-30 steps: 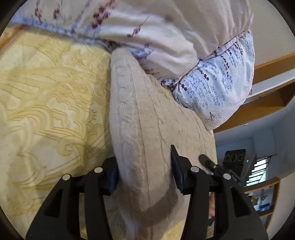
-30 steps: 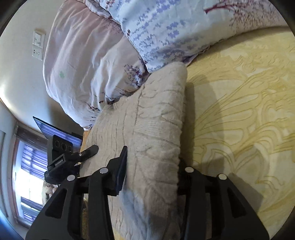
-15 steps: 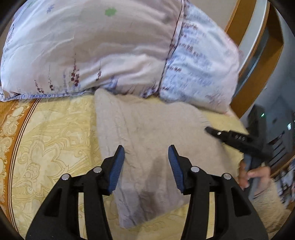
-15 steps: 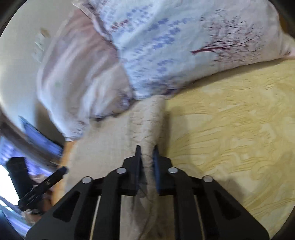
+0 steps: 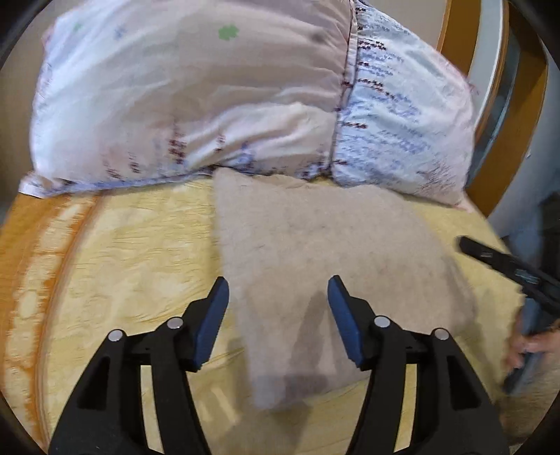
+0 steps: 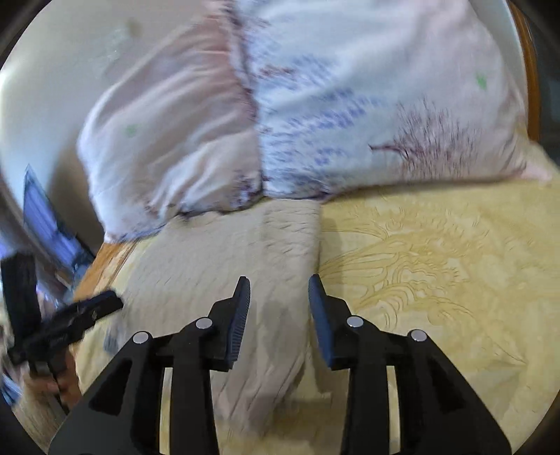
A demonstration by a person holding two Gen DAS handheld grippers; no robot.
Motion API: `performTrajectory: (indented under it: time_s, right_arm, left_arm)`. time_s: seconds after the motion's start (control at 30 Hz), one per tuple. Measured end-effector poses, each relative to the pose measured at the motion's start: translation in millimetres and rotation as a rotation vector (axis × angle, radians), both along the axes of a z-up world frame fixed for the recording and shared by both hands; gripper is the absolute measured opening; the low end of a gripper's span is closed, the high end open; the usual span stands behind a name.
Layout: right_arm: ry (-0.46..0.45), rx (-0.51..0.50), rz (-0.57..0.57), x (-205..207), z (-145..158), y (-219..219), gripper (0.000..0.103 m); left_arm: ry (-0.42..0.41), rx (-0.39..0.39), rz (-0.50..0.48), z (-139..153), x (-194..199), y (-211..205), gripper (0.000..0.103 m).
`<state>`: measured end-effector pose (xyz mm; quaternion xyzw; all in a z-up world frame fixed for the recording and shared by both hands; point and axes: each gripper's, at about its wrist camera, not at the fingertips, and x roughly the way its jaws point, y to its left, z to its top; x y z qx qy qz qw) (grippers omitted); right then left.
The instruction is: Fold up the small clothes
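Note:
A beige cable-knit garment (image 5: 325, 252) lies flat on the yellow patterned bedspread (image 5: 133, 259), its far edge against the pillows. My left gripper (image 5: 277, 292) hovers above its near left part, jaws opening, nothing pressed between the blue pads. In the right wrist view the same knit garment (image 6: 224, 259) lies below my right gripper (image 6: 279, 290), whose jaws are opening and stand apart above the garment's right edge, holding nothing. The right gripper (image 5: 504, 262) shows at the right edge of the left view, and the left gripper (image 6: 80, 315) at the left edge of the right view; both frames are blurred.
Two floral pillows (image 5: 196, 98) (image 6: 367, 105) lie against the back, with a wooden headboard (image 5: 455, 31) behind. The bedspread (image 6: 437, 266) stretches to the right of the garment. A hand (image 5: 532, 346) holds the right tool.
Both grippers let go of the knit garment and rose, tilting back. The garment now lies flat. The right jaws closed narrow half a second ago and have since widened; the left jaws widened too.

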<state>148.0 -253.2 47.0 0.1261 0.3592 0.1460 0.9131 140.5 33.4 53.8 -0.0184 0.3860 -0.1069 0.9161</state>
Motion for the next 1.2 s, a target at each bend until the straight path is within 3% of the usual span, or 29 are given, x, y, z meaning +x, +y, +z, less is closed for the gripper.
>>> performTrajectory:
  time_s: [0.13,0.33,0.47,0.7,0.77,0.83,0.87,1.07,1.2]
  right_arm:
    - [-0.038,-0.095,0.088,-20,3,29,0.036]
    - [0.071,-0.359,0.071,-7,-34,55,0.032]
    - [0.083,-0.381,0.049,-3,-35,56,0.032]
    - [0.058,-0.335,0.015,-14,-34,52,0.033]
    - [0.045,-0.309,0.003,-21,-29,49,0.039]
    - [0.027,-0.273,-0.022,-30,-22,43,0.057]
    - [0.022,-0.271,-0.036,-32,-20,40,0.061]
    - [0.014,-0.232,-0.115,-43,-13,17,0.070]
    - [-0.025,-0.241,-0.162,-53,-8,12,0.091]
  left_arm:
    - [0.014,0.075,0.032,-9,-5,0,0.062]
    - [0.031,0.141,0.035,-20,2,-8,0.069]
    - [0.047,0.127,0.038,-25,5,-6,0.070]
    - [-0.006,0.167,0.067,-26,-5,-12,0.072]
    - [-0.015,0.159,0.078,-24,-12,-11,0.073]
    - [-0.018,0.152,0.083,-23,-18,-10,0.077]
    - [-0.019,0.151,0.088,-22,-22,-10,0.079]
    - [-0.054,0.163,0.107,-21,-35,-11,0.086]
    - [-0.061,0.167,0.132,-21,-42,-10,0.095]
